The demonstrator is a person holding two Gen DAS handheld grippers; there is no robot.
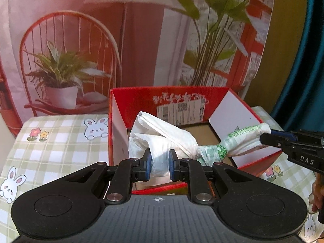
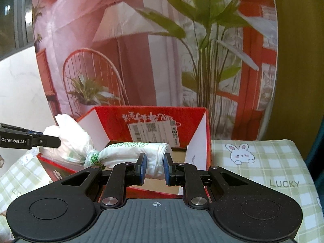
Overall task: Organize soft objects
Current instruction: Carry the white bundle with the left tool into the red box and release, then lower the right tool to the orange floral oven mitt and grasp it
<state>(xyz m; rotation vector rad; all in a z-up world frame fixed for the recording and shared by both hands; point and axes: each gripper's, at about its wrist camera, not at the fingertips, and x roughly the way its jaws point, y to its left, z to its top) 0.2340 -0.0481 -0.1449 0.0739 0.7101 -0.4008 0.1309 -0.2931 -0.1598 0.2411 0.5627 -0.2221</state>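
Clamped in the left gripper [image 1: 159, 167], blue pads [image 1: 148, 167] pressed narrow on one end of a white plastic bag [image 1: 162, 139], twisted at its middle into a knot with green checkered print. Clamped in the right gripper [image 2: 154, 169] in the same way, blue pads [image 2: 143, 168] pinching the bag's [image 2: 129, 154] other end, the one marked with green digits. Stretched between the two tools, hanging over the open red cardboard box [image 1: 202, 97], above its brown floor, the bunched end toward the left wall of the box and the printed end toward the right wall. In the left wrist view, right gripper [image 1: 269, 138] entering from the right edge, tip closed on the printed end of the bag. In the right wrist view, left gripper [image 2: 54, 141] entering from the left edge, tip against the bunched end. Upside-down white lettering and a shipping label [image 1: 182, 109] on the inner back wall of the box [image 2: 154, 113]; white flaps standing at both sides. Box resting on a green checked tablecloth [image 1: 50, 141] printed with white rabbits and small flowers, with the word LUCKY on the tablecloth [image 2: 263, 162] at the right. Behind the table, a backdrop [image 1: 121, 40] picturing a red chair, potted plants and a lamp. Fingers of a person's hand [image 1: 318, 194] just visible at the right edge of the left wrist view.
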